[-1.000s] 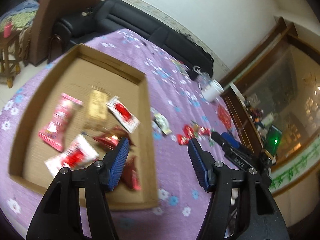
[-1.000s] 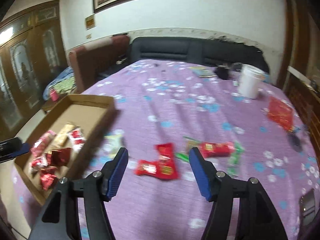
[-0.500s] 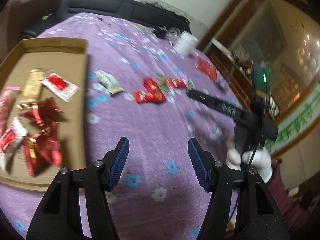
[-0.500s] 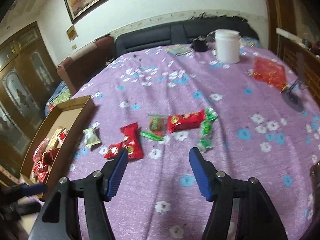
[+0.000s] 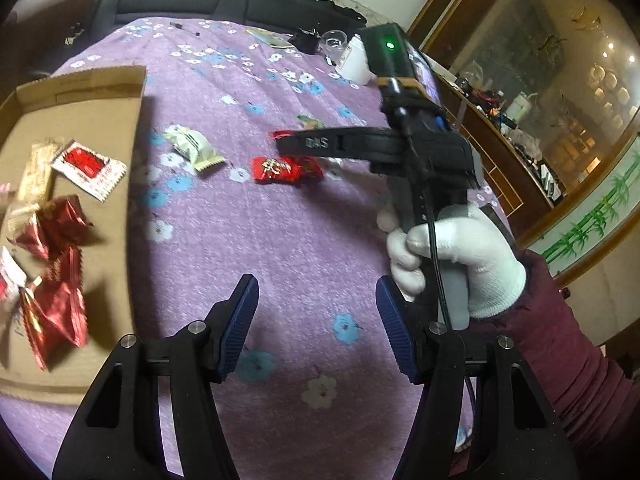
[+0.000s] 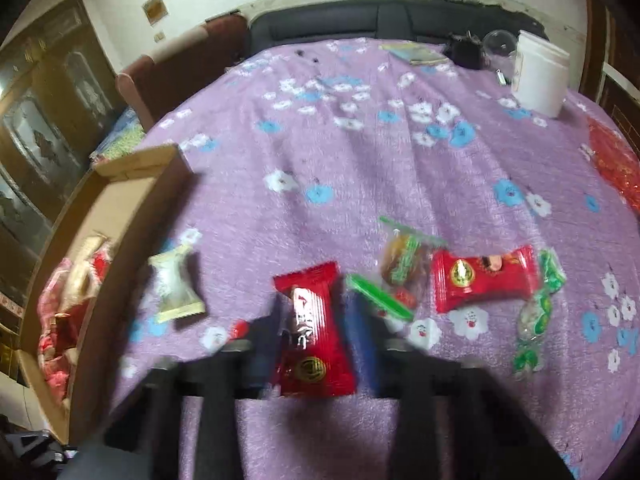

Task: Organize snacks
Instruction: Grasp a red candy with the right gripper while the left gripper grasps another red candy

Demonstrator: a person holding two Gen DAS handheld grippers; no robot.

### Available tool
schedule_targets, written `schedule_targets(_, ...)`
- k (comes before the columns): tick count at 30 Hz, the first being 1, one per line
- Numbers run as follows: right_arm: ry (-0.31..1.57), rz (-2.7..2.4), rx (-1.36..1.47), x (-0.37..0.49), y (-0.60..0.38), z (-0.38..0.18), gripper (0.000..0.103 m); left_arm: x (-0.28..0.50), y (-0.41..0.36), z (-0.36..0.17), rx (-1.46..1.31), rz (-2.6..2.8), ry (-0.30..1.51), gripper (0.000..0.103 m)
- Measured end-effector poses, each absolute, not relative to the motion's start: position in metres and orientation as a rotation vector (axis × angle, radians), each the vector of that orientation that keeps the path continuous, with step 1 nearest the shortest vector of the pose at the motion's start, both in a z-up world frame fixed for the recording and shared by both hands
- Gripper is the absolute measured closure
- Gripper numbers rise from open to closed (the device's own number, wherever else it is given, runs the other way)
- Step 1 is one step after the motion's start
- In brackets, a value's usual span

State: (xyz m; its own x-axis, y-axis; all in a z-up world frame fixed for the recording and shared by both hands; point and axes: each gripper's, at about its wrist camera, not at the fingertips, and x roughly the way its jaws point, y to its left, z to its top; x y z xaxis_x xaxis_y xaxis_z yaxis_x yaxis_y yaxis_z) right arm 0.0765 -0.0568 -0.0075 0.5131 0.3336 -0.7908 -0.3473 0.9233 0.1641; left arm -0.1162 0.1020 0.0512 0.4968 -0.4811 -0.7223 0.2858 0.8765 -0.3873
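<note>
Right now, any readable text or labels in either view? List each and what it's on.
"DAS": right gripper, on its finger.
Red snack packet: white characters and gold seal, blurred.
Second red packet: round emblem, unreadable.
White-and-red packet in cardboard box: too small.

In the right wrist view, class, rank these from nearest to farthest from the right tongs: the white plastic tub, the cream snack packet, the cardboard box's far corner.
1. Cream snack packet, just left of the right tongs.
2. Cardboard box's far corner, farther left.
3. White plastic tub, far right.
</note>
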Motion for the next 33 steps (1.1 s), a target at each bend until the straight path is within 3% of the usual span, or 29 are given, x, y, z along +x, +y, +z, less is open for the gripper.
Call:
schedule_targets(11, 0.953, 0.425, 0.095, 0.040, -0.125, -0.011, 0.082, -0.069, 0.076, 0.059, -0.082, -0.443, 0.915, 0.042)
schedule_targets(23, 0.951, 0.481, 0.254, 0.043, -0.146, -0.013, 0.081, 0.003, 0.042, 0.022, 0.063, -0.348, 0.976, 0.043)
schedule_targets(24, 0.951, 0.479, 0.255, 0.043, -0.145, -0.012, 0.081, 0.005, 0.041, 0.018, 0.065, -0.348, 0.984, 0.046)
schedule_targets(25, 0.951, 0.476, 0.254, 0.043, -0.145, -0.012, 0.081, 0.003, 0.040, 0.018, 0.084, -0.340, 0.959, 0.057)
schedule_targets(26, 0.949, 0.473, 0.250, 0.043, -0.144, -0.012, 0.081, 0.002, 0.038, 0.017, 0.109, -0.335, 0.949, 0.074)
schedule_targets(29, 0.941, 0.463, 0.216, 0.040, -0.140, -0.011, 0.082, -0.001, 0.039, 0.020, 0.099, -0.352, 0.936, 0.082)
schedule_targets(33, 0.925, 0.465, 0.199, 0.036, -0.136, -0.010, 0.082, -0.008, 0.043, 0.028, 0.078, -0.354, 0.911, 0.082)
